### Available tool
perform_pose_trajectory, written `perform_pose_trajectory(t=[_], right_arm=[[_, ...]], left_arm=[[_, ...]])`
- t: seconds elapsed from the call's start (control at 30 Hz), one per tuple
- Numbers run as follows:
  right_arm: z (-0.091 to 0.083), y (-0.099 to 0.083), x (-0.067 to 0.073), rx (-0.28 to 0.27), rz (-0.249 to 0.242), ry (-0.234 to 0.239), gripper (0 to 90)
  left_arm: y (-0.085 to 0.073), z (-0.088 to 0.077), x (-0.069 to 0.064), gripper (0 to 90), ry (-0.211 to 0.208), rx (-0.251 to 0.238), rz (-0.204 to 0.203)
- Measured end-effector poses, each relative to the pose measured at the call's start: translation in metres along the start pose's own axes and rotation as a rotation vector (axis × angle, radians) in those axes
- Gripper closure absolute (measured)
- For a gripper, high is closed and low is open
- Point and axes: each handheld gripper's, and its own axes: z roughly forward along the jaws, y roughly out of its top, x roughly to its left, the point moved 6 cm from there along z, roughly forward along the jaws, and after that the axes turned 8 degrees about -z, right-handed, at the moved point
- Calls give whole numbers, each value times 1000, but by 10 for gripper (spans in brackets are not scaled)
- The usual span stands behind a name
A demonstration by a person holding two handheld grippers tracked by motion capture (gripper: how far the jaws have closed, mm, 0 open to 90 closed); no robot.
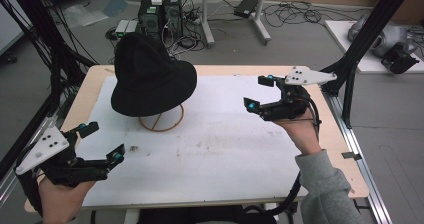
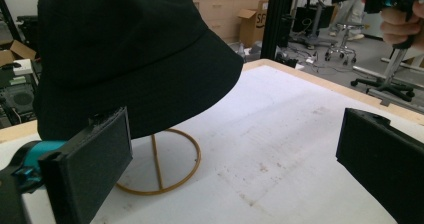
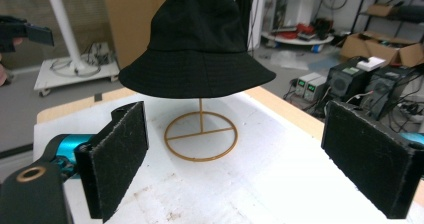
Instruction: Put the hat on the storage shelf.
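The black bucket hat (image 1: pixel 150 76) sits on a gold wire stand (image 1: pixel 161 120), whose ring base rests on the white mat (image 1: pixel 215 149) near the desk's far left corner. The left gripper (image 1: pixel 106 143) is held over the near left corner, jaws spread wide and empty, well apart from the hat. The right gripper (image 1: pixel 259 91) is held above the right edge, jaws likewise released, gripping nothing.

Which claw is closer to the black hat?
The left claw. It sits just below the black hat near the table's front-left; the right claw waits farther off on the right side.
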Motion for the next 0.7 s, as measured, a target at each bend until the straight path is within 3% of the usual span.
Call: perform_pose_trajectory(t=[0.13,0.4,0.5,0.7], right_arm=[[-7,-11,1,17,-1,-12,108],[-17,-27,8,11,20,15,108],[-23,-33,7,30,14,0,108],[-28,-43,1,30,57,-22,108]], left_arm=[[1,-1,1,17,1,-4,-1],[3,-2,2,17,0,-9,-2],[2,-1,4,17,4,-8,-7],[0,2,3,18,4,-2,-4]])
